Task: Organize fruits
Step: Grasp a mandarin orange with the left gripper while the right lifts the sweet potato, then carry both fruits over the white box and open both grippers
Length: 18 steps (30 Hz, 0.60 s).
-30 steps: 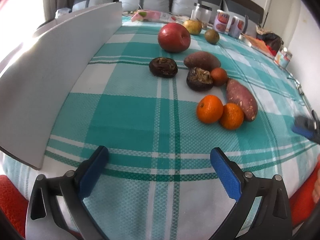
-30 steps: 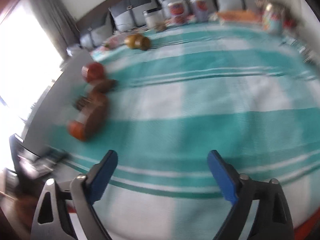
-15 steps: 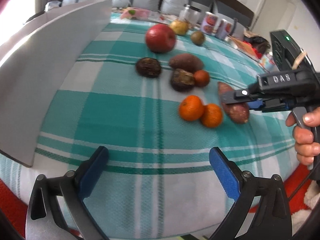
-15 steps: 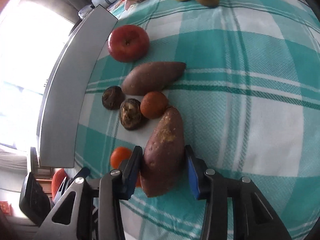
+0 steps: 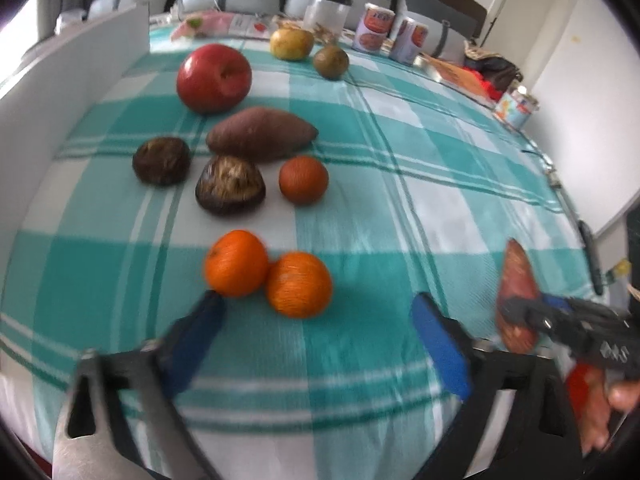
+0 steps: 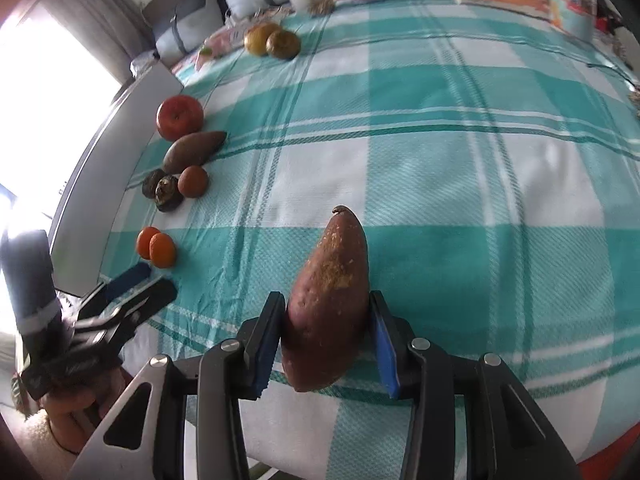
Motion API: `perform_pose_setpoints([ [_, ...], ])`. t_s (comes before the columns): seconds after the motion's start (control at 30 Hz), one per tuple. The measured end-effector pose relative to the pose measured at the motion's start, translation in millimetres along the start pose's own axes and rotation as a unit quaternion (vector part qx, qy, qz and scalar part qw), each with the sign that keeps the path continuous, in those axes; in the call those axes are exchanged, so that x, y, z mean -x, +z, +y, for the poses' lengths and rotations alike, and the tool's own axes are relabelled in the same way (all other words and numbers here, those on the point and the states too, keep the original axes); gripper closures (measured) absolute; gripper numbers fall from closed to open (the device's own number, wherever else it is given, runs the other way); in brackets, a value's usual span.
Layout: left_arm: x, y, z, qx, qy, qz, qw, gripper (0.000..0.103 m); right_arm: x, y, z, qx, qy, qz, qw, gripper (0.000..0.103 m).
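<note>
Blurred blue pads of the left claw (image 5: 316,344) stood apart, just closing, behind two oranges (image 5: 268,274); the right claw (image 6: 326,346) clamped a sweet potato (image 6: 328,308), tip tilted up.

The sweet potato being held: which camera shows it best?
The right wrist view: the held sweet potato fills the centre, clamped between the right tool's pads. The left wrist view shows it only small and blurred at the right edge.
</note>
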<state>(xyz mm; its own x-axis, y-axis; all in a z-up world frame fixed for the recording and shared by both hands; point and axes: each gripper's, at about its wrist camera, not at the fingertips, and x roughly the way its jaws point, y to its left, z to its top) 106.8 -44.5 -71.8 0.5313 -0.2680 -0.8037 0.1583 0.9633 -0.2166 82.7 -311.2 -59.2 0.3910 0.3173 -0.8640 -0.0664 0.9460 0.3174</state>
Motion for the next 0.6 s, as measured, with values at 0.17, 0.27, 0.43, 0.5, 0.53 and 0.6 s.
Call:
perform_pose_setpoints([
  [0.17,-5,5,0,-0.025,0.02,-0.005,0.9995,0.057,2,-7,-2,-0.001,0.012,-0.025,1.0,0.061],
  [0.27,-6,7,2,-0.02,0.021,-0.006,0.9996,0.068,4,-10,-5,-0.006,0.019,-0.034,0.999,0.061],
  [0.43,3,4,5,-0.019,-0.019,0.002,0.9996,0.075,11,-17,-10,-0.022,0.03,-0.037,0.999,0.061],
  [0.5,11,0,8,-0.015,-0.03,0.004,0.9994,0.075,13,-19,-17,-0.045,0.046,-0.035,0.997,0.061],
  [0.53,17,-1,11,-0.006,-0.04,0.006,0.9992,0.075,13,-20,-20,-0.056,0.055,-0.033,0.996,0.061],
  [0.6,32,1,18,0.012,-0.057,0.003,0.9983,0.075,13,-20,-25,-0.08,0.076,-0.028,0.993,0.062],
])
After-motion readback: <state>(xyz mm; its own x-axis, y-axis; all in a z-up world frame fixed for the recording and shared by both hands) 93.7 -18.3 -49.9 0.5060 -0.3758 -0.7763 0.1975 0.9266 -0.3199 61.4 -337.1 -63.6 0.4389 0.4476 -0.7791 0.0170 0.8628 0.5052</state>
